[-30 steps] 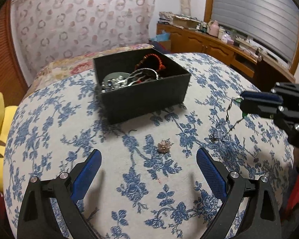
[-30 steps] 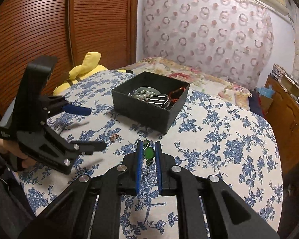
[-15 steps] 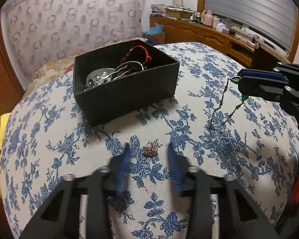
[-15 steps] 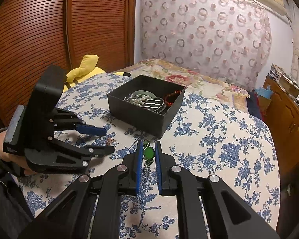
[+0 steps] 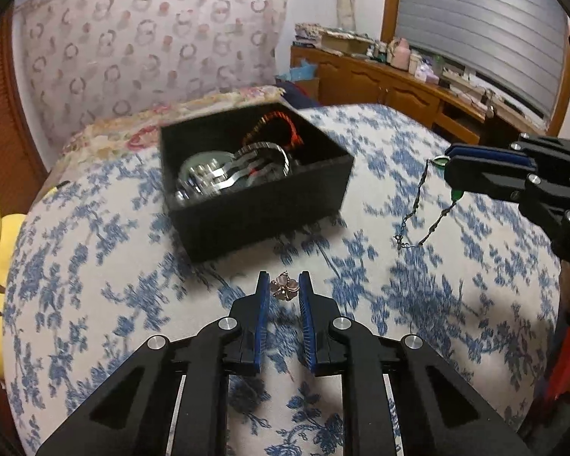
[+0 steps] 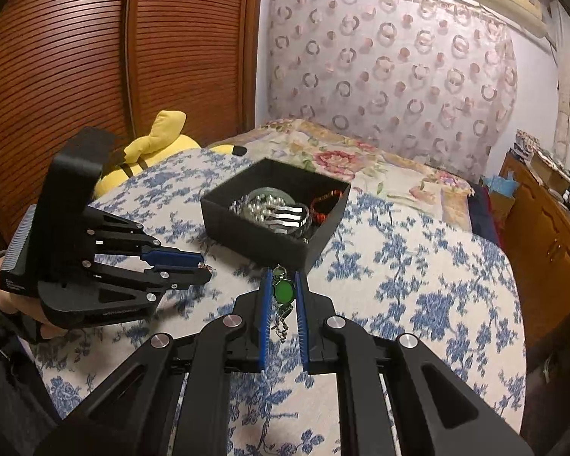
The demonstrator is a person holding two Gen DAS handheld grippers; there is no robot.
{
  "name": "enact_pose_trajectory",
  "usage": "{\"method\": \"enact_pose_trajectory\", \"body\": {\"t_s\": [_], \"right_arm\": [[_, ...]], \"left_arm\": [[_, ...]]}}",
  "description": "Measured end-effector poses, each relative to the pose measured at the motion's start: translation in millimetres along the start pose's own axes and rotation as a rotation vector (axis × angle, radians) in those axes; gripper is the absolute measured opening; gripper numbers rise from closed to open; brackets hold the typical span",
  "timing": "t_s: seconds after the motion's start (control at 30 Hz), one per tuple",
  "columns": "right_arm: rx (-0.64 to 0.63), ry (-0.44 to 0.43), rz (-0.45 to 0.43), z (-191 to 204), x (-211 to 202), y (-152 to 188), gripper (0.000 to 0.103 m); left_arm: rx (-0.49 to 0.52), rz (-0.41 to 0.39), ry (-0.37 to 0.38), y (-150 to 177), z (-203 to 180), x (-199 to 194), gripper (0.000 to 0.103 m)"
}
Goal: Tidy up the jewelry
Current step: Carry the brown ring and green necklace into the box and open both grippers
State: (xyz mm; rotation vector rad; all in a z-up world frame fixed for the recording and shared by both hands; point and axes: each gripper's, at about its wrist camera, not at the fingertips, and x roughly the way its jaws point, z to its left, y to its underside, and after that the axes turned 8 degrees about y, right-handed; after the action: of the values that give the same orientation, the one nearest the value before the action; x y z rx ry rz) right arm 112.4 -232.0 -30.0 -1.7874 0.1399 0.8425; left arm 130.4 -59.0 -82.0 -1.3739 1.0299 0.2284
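A black open box (image 5: 338, 169) (image 6: 247, 233) stands on a round table with a blue-flowered cloth (image 5: 456, 304) and holds silver pieces, beads and a red-orange bangle (image 5: 285, 125). My left gripper (image 5: 283, 285) (image 6: 205, 266) is shut on a small pink flower-shaped ornament (image 5: 284, 289), lifted just above the cloth in front of the box. My right gripper (image 6: 283, 285) (image 5: 450, 171) is shut on a green-stone necklace (image 6: 284, 292), whose dark chain (image 5: 418, 212) hangs down toward the cloth to the right of the box.
A yellow plush toy (image 6: 159, 140) lies at the table's left edge. A bed with flowered cover (image 6: 380, 159) is behind the table. A wooden cabinet with clutter (image 5: 399, 79) runs along the right. A brown slatted wardrobe (image 6: 76, 57) stands at the left.
My left gripper has closed from wide open onto the flower ornament and raised it slightly. My right gripper has kept hold of the necklace and moved closer to the box.
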Motion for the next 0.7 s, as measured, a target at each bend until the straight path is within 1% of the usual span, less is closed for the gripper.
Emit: {"method": "enact_pose_trajectory", "body": {"t_s": [0.2,0.43,0.53,0.7], "right_arm": [[-0.006,0.002,-0.054,-3,1,-30,0.013],[0.001,0.005,-0.075,-10,23,-60,0.013],[0.012,-0.004,-0.078,-14,33,-69,0.013],[0.035,-0.031,-0.047,-19,62,-75,0.013]], "left_arm": [[-0.014,-0.057,-0.019,-21,9,-15,0.014],[-0.024,-0.090,-0.043,-42,24,-18,0.014],[-0.033,-0.098,-0.049,-48,31,-15,0.014],[-0.063,-0.118,-0.054,-59,42,-8,0.014]]}}
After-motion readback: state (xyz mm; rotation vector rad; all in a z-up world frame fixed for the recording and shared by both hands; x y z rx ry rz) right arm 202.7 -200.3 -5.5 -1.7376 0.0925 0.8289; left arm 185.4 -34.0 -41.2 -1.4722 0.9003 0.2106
